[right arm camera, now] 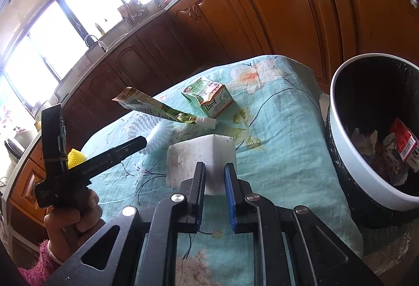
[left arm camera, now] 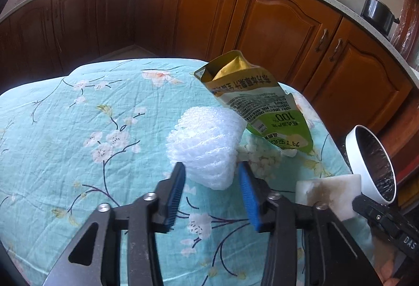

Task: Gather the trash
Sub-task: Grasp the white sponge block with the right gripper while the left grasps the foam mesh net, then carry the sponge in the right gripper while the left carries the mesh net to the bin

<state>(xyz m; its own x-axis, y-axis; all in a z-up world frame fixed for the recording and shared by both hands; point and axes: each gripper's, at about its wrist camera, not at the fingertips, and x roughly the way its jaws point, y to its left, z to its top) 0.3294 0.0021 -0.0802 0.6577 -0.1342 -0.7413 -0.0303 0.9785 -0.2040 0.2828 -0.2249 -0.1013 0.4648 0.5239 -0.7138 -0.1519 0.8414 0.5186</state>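
Observation:
A white foam net wrap [left arm camera: 207, 142] sits between the blue pads of my left gripper [left arm camera: 212, 172], which is shut on its near end just above the floral tablecloth [left arm camera: 65, 129]. A green and yellow snack bag [left arm camera: 251, 100] leans over the wrap from behind. In the right wrist view my right gripper [right arm camera: 215, 170] is shut on a stained white folded piece [right arm camera: 199, 155]; the same piece [left arm camera: 327, 191] shows at the lower right of the left wrist view. A small drink carton [right arm camera: 209, 99] lies farther back on the cloth.
A white trash bin with a black liner [right arm camera: 337, 134] stands off the table's right edge with scraps inside; its rim [left arm camera: 353, 152] also shows in the left wrist view. White crumpled bits [left arm camera: 262, 155] lie under the bag. A person's hand [right arm camera: 70, 218] holds the left tool. Wooden cabinets [left arm camera: 275, 24] run behind.

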